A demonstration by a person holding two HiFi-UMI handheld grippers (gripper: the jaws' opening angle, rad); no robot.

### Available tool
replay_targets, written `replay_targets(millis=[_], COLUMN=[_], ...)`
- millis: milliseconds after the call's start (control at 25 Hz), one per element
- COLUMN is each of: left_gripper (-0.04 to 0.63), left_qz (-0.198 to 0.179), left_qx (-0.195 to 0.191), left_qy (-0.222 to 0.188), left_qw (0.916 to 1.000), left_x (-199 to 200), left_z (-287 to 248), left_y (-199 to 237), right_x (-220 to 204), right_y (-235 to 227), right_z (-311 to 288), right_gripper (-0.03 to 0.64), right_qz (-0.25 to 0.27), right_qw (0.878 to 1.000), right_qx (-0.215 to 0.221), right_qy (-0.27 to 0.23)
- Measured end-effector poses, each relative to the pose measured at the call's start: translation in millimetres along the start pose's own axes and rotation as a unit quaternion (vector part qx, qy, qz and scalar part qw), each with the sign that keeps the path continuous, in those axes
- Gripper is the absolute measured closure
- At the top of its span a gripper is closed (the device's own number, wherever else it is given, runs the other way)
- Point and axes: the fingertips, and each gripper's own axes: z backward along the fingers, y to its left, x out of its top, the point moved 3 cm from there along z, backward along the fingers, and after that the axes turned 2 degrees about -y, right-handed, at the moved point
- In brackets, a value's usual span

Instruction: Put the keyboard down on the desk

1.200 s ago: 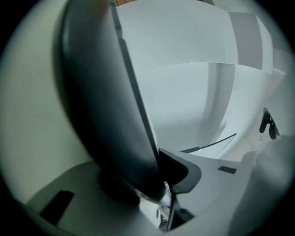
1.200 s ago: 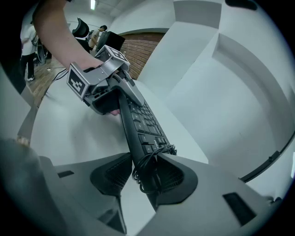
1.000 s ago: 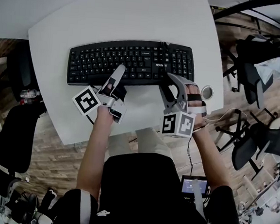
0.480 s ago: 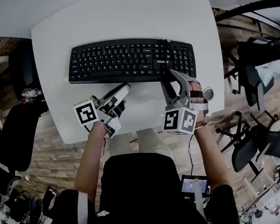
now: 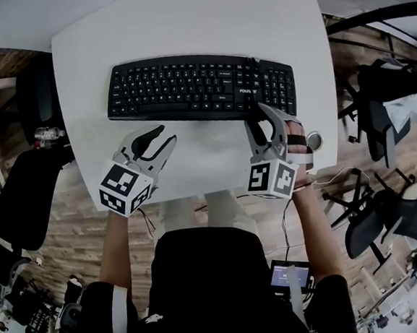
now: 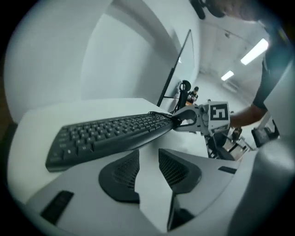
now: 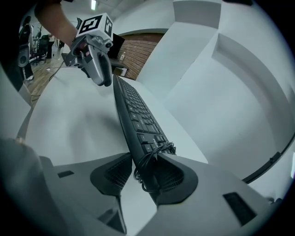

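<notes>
The black keyboard [image 5: 193,88] lies across the white desk [image 5: 206,24]. My right gripper [image 5: 258,114] is turned on its side at the keyboard's front right corner. In the right gripper view its pads [image 7: 171,175] close on the keyboard's [image 7: 136,113] edge, with the coiled cable [image 7: 146,171] bunched between them. My left gripper [image 5: 160,136] hangs over bare desk, a short way in front of the keyboard's left half. It is open and holds nothing. The left gripper view shows the keyboard [image 6: 110,133] beyond the empty left gripper [image 6: 148,154], and the right gripper [image 6: 182,119] at its far end.
A round cable grommet [image 5: 313,140] sits in the desk just right of my right gripper. Black office chairs stand to the left [image 5: 21,196] and right [image 5: 379,206] of the desk. A bottle [image 5: 44,139] lies by the left chair.
My left gripper came off the keyboard's front edge and drew back toward the desk's near edge, with its jaws now apart. The right gripper stayed at the keyboard's corner.
</notes>
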Motion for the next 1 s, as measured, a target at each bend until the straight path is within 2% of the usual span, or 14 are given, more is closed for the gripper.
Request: replay_targets(millis=[120,200,280,320,400,520,560,680,760,800,920,960,1000], left_gripper=[0.45,0.43,0.326,0.298,0.272,0.259,0.257,0.252,0.252,0.252,0.255,0.268,0.308], left_qz=[-0.089,-0.153,-0.2,-0.218,-0.264,-0.346,-0.364,-0.394,-0.402,-0.4,-0.38,-0.382,-0.387], left_qx=[0.018,0.036,0.064,0.075,0.091,0.089,0.084,0.082,0.09,0.09,0.087,0.09,0.096], left_qy=[0.015,0.027,0.038,0.044,0.061,0.105,0.114,0.128,0.141,0.146,0.15,0.15,0.151], left_qw=[0.9957,0.9873,0.9769,0.972,0.9582,0.9281,0.9204,0.9063,0.9003,0.9005,0.9085,0.9073,0.9046], left_x=[15.6,21.2,17.8,15.7,14.4,8.4,6.0,3.6,3.8,2.8,1.8,2.7,3.6], left_z=[2.8,1.5,-0.1,-0.9,-3.7,-12.8,-16.5,-25.5,-30.2,-32.6,-36.7,-36.9,-36.9], left_y=[3.0,6.6,14.4,18.5,24.4,26.0,24.7,22.5,23.5,24.1,25.8,27.1,28.6], right_x=[-1.2,-2.5,-1.8,-1.0,-1.2,-1.4,-1.4,-0.1,-0.7,-1.3,-3.4,-4.0,-4.4], right_y=[1.0,1.3,0.8,0.8,1.9,2.0,1.7,0.6,0.9,1.1,2.2,2.6,2.7], right_z=[-2.0,-2.7,-2.2,-2.0,-2.3,-2.3,-2.0,-1.4,-2.4,-2.8,-4.6,-5.3,-6.0], right_gripper=[0.42,0.42,0.42,0.42,0.42,0.42,0.42,0.42,0.42,0.42,0.419,0.419,0.419], right_qz=[0.005,0.005,0.003,0.002,0.004,0.003,0.002,0.0,0.001,0.002,0.007,0.009,0.01], right_qw=[1.0,1.0,1.0,1.0,1.0,1.0,1.0,1.0,1.0,1.0,1.0,1.0,1.0], right_qx=[-0.001,-0.001,-0.001,-0.001,-0.002,-0.003,-0.003,0.0,0.001,0.001,0.002,0.002,0.002], right_qy=[-0.001,-0.002,-0.001,-0.002,-0.003,-0.002,-0.001,0.003,0.003,0.004,0.009,0.01,0.01])
